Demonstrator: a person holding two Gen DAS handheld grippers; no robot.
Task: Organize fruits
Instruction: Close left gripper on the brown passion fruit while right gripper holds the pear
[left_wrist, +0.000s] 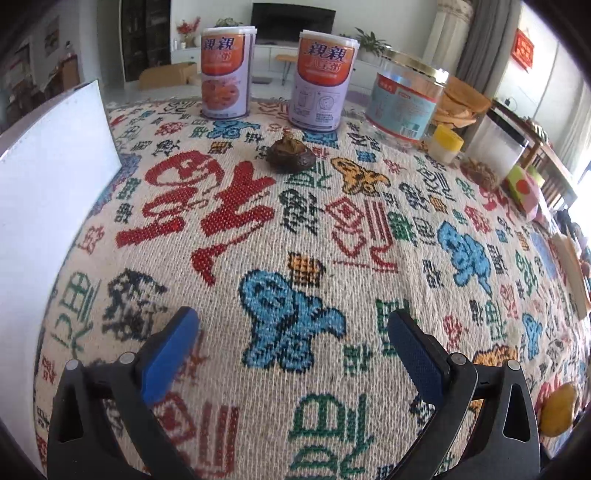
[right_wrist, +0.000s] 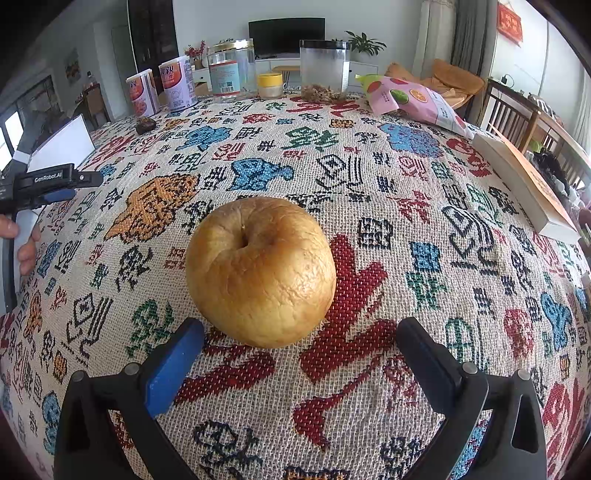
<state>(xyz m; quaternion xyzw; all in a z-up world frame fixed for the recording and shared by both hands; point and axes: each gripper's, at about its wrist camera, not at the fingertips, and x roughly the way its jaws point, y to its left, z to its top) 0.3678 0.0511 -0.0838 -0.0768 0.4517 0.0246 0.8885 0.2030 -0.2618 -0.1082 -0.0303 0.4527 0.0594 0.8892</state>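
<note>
Two grippers stand with jaws apart and empty: the yellow apple (right_wrist: 260, 271) rests on the tablecloth (right_wrist: 369, 177) at twelve o'clock, just beyond the right gripper (right_wrist: 299, 349), nearer it than the left gripper (left_wrist: 291, 338).

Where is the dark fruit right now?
In the left wrist view the dark fruit lies on the tablecloth centre-far, just before the two purple cans.

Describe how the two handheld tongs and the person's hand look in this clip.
Both tongs share one design: the left tongs and right tongs have black plastic arms with triangular cut-outs, round silver pivot pins and blue textured pads inside the fingers. Seen from the right wrist view, the left unit carries a white "GenRobot.AI" label, and bare fingers of the hand show, without a visible sleeve.
</note>
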